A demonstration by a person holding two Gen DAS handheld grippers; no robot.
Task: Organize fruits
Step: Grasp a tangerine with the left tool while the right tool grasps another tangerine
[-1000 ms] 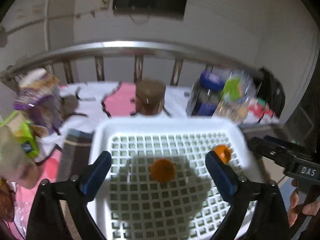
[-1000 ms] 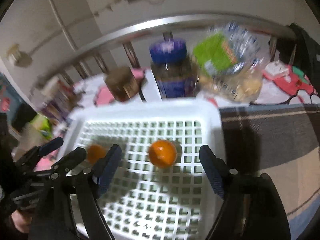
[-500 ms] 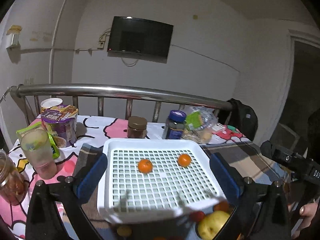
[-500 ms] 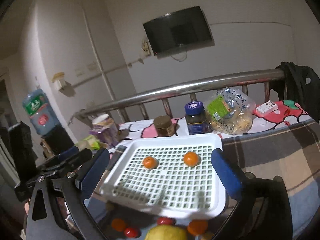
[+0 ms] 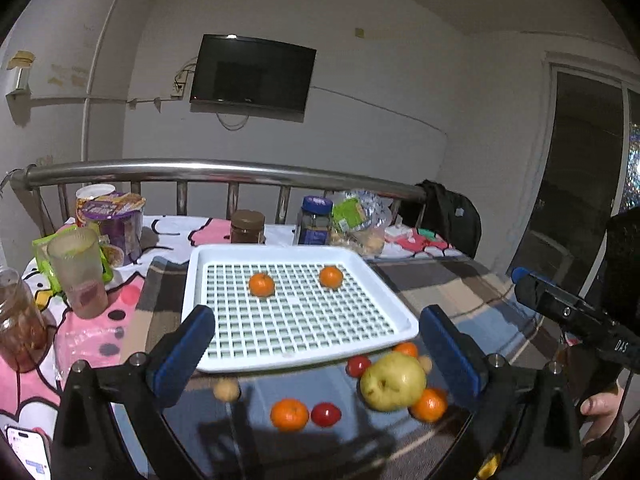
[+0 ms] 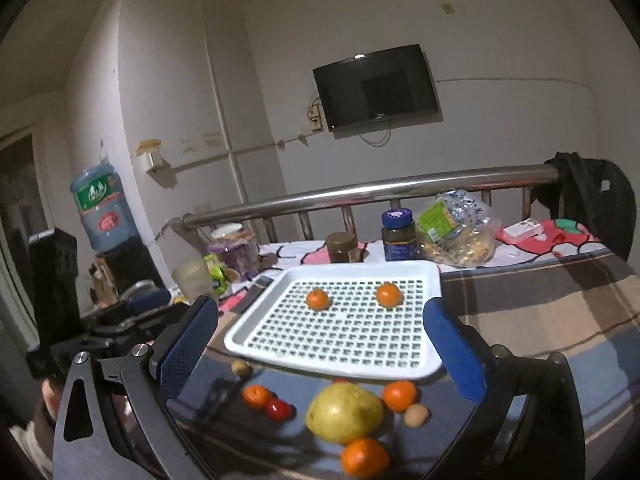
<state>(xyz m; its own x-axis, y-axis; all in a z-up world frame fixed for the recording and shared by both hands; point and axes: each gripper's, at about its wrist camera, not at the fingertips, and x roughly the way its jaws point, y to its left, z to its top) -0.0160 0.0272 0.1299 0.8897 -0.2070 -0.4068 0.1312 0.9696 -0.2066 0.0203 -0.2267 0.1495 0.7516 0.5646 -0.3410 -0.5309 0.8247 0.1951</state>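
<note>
A white slotted tray (image 5: 216,258) (image 6: 430,276) holds two small oranges (image 5: 261,284) (image 5: 331,277) (image 6: 317,299) (image 6: 388,295). On the dark glass table in front of it lie a yellow pear (image 5: 393,381) (image 6: 344,413), several small oranges (image 5: 289,414) (image 6: 364,458), red cherry tomatoes (image 5: 326,414) (image 6: 278,409) and small brown fruits (image 5: 226,389) (image 6: 416,415). My left gripper (image 5: 318,354) is open and empty, above the loose fruit. My right gripper (image 6: 320,350) is open and empty, also above the near fruit. The other gripper shows at the right edge of the left wrist view (image 5: 572,316).
Behind the tray stand a brown jar (image 5: 247,227), a blue-lidded jar (image 5: 315,220), a snack bag (image 5: 358,220) and a steel rail (image 5: 208,170). At the left are a plastic cup (image 5: 80,272), a purple tub (image 5: 114,220), a glass jar (image 5: 18,324) and a phone (image 5: 28,452).
Both grippers pulled back and up from over the tray, leaving the two oranges in it. The loose fruit on the near table has come into view.
</note>
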